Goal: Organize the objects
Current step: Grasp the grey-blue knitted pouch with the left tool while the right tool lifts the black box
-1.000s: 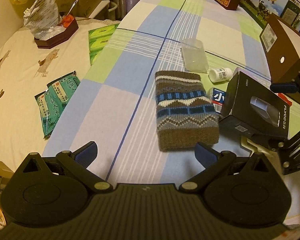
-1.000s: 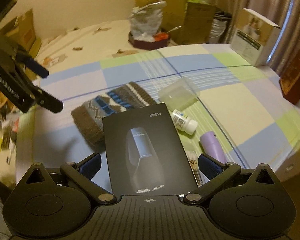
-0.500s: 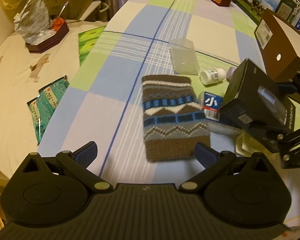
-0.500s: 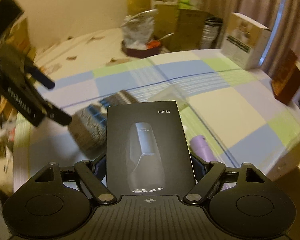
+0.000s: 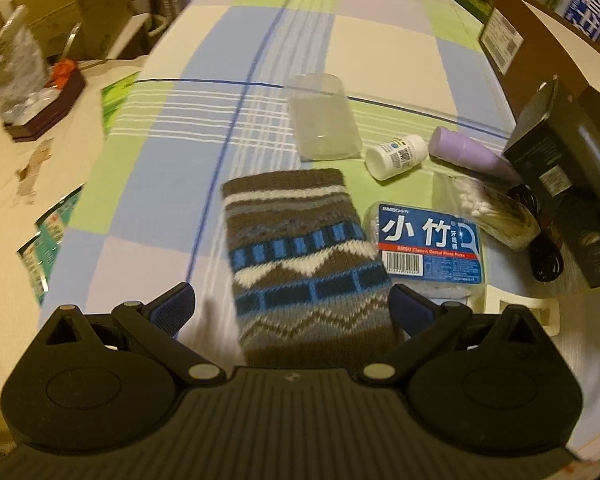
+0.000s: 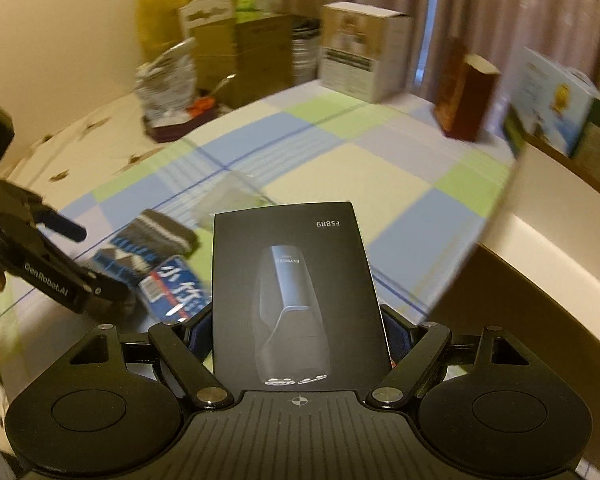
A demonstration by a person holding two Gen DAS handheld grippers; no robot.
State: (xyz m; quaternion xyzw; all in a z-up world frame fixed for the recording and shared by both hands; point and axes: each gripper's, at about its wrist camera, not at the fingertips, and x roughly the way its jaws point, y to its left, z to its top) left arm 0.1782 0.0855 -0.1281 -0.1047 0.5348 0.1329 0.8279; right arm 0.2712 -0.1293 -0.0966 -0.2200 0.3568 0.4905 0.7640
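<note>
My right gripper point(image 6: 298, 334) is shut on a black shaver box point(image 6: 298, 292) marked FS889, held up above the checked tablecloth; the same shaver box point(image 5: 568, 164) shows at the right edge of the left wrist view. My left gripper point(image 5: 292, 306) is open, its fingers either side of the near end of a brown and blue knitted pouch point(image 5: 300, 256) lying flat. Beside the pouch lie a blue floss-pick pack point(image 5: 428, 246), a white pill bottle point(image 5: 396, 156), a purple tube point(image 5: 468, 156), a bag of cotton swabs point(image 5: 488, 208) and a clear plastic cup point(image 5: 324, 120) on its side.
An open brown carton point(image 6: 540, 264) stands at the right table edge, close to the held box. Upright boxes point(image 6: 360, 60) line the far edge. A black cable point(image 5: 544, 256) lies by the swabs. Green sachets point(image 5: 48, 236) rest on the cream surface to the left.
The right gripper closed on the black box and lifted it to the right, uncovering the floss pack, swabs and purple tube. The left gripper moved forward over the pouch.
</note>
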